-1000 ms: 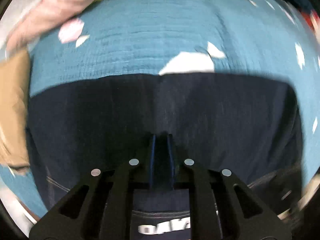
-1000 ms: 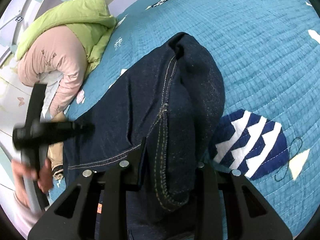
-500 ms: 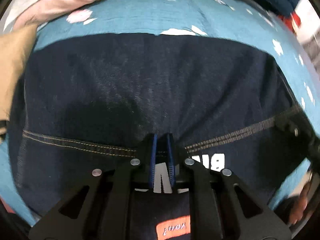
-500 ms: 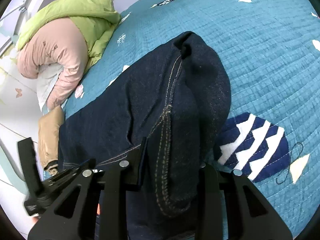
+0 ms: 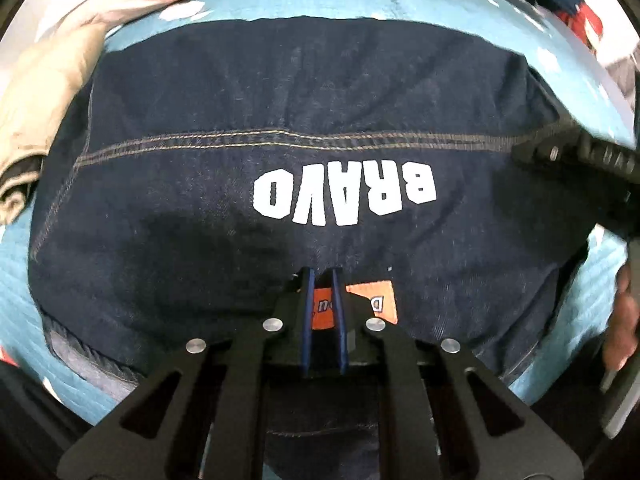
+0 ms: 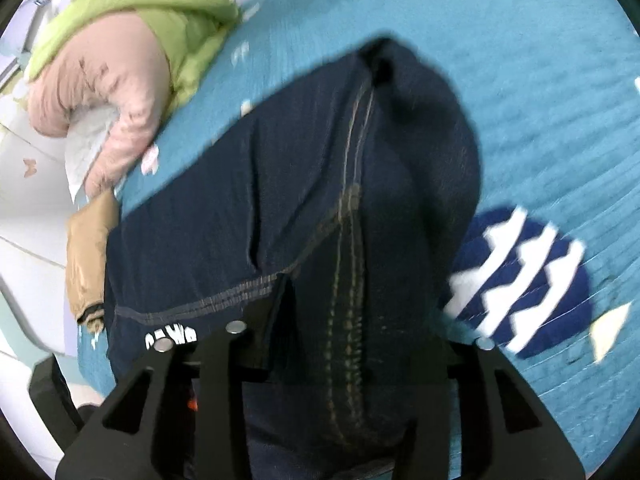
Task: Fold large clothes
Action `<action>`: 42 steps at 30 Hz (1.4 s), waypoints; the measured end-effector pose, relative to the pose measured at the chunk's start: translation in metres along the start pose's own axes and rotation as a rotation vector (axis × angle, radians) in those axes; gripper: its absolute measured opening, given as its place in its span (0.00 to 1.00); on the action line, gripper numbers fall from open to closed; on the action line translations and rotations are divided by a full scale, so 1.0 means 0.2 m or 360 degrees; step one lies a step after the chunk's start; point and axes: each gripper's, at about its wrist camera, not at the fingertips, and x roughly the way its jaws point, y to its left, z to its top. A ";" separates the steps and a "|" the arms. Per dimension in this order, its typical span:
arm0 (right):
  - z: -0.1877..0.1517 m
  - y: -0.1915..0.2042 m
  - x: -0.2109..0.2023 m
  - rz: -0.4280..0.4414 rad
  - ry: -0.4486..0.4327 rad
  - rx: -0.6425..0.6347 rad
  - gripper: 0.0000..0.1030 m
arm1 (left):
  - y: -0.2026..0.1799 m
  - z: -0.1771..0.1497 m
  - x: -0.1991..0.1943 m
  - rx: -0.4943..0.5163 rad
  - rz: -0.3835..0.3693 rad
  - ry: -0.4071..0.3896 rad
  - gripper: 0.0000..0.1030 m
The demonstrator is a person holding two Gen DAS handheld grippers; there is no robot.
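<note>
The left hand-held gripper hangs nearly pressed together, empty, above one dark denim garment on the teal bedspread. The right hand-held gripper straddles a denim fold, jaws opening. Three other garments lie beyond.

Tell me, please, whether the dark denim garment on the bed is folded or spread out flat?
Folded, at least partly. The denim garment lies doubled over on the blue quilt, with a rounded fold bulging at its far end and a hem lying across a lower layer.
</note>
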 end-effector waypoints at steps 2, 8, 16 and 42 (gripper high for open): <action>0.00 0.01 -0.02 0.0036 -0.0023 0.0002 0.24 | 0.02 -0.01 -0.02 -0.0009 -0.0041 -0.0020 0.10; -0.05 0.19 -0.24 0.0148 -0.0247 -0.0206 0.17 | 0.01 -0.03 0.00 0.0019 -0.0042 -0.0101 0.10; -0.12 0.64 -0.38 0.0299 -0.0237 -0.0465 0.17 | 0.08 -0.08 -0.03 -0.0140 -0.0240 -0.0097 0.10; -0.30 1.45 0.11 0.0001 0.0067 -0.0684 0.17 | 0.89 -0.01 -0.67 -0.0188 -0.0010 -0.0265 0.08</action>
